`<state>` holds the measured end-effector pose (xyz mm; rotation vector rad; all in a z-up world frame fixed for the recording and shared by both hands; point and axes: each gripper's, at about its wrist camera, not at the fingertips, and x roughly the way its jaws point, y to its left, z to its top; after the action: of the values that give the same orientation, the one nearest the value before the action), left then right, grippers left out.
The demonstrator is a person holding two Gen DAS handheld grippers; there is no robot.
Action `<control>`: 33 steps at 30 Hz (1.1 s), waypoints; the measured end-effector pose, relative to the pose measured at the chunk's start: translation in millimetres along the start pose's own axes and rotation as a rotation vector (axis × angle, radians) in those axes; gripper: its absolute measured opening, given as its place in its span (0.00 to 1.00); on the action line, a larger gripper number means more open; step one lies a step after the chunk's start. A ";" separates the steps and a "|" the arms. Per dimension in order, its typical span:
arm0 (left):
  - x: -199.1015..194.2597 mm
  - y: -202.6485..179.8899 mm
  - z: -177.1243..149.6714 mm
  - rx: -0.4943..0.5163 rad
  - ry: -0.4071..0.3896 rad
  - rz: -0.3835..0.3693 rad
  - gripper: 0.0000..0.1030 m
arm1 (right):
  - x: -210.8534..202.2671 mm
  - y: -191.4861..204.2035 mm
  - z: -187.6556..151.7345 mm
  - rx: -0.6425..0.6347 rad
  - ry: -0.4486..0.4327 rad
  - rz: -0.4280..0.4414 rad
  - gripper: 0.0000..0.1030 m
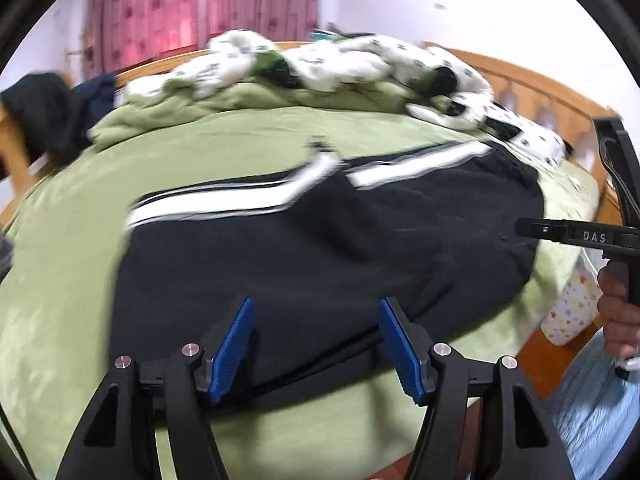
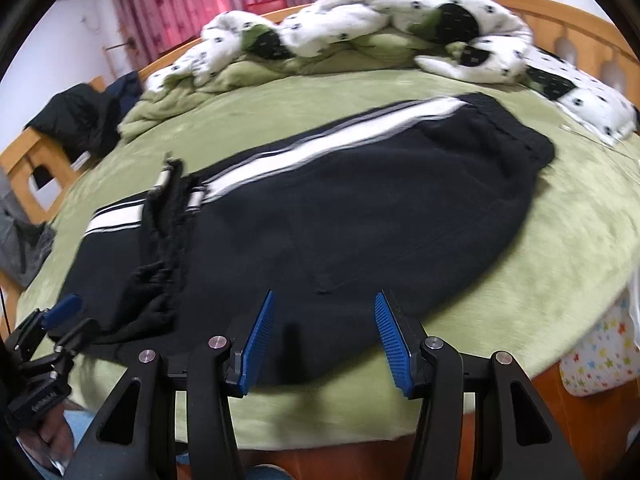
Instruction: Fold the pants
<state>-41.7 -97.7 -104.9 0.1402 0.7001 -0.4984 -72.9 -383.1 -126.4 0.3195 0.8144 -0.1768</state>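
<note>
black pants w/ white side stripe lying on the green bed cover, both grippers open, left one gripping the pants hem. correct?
Not quite. The left gripper grips nothing: in the left wrist view its blue pads stand apart over the black pants with no cloth between them. The rest holds: the white stripe runs along the pants, which lie on the green bed cover, and the right gripper is open too.

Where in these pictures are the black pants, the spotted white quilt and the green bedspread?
black pants (image 2: pixel 320 208): right wrist view, middle of the black cloth.
spotted white quilt (image 2: pixel 360 12): right wrist view, white bunched top.
green bedspread (image 1: pixel 60 280): left wrist view, bare left part.
</note>
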 end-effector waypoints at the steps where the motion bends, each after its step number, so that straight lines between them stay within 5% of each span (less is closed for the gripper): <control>1: -4.4 15.8 -1.2 -0.025 0.006 0.006 0.61 | 2.2 8.7 3.0 -0.006 0.009 0.033 0.51; 5: -27.1 80.3 -26.1 -0.135 0.032 0.045 0.66 | 16.9 48.2 16.4 -0.015 0.067 0.152 0.51; 10: -23.5 114.8 -56.1 -0.161 0.068 0.100 0.66 | 51.2 90.6 26.1 -0.040 0.108 0.138 0.51; 16: 0.9 123.1 -59.6 -0.212 0.084 0.058 0.66 | 84.0 111.5 22.6 -0.055 0.181 0.123 0.51; 23: 26.2 107.4 -47.9 -0.165 0.034 0.199 0.68 | 117.6 129.3 24.9 -0.084 0.229 0.134 0.52; 24: 25.8 107.9 -51.0 -0.176 0.019 0.203 0.68 | 118.5 134.5 25.1 -0.124 0.223 0.126 0.50; 26: 20.8 108.7 -56.4 -0.201 -0.013 0.214 0.68 | 115.6 133.3 25.7 -0.139 0.190 0.142 0.23; 33: 7.4 126.5 -63.6 -0.279 -0.034 0.186 0.66 | 69.4 100.8 30.8 -0.108 0.051 0.216 0.14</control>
<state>-12.6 28.2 -163.2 -0.0650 0.7090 -0.2216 22.8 -301.5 -136.4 0.3088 0.8310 0.0773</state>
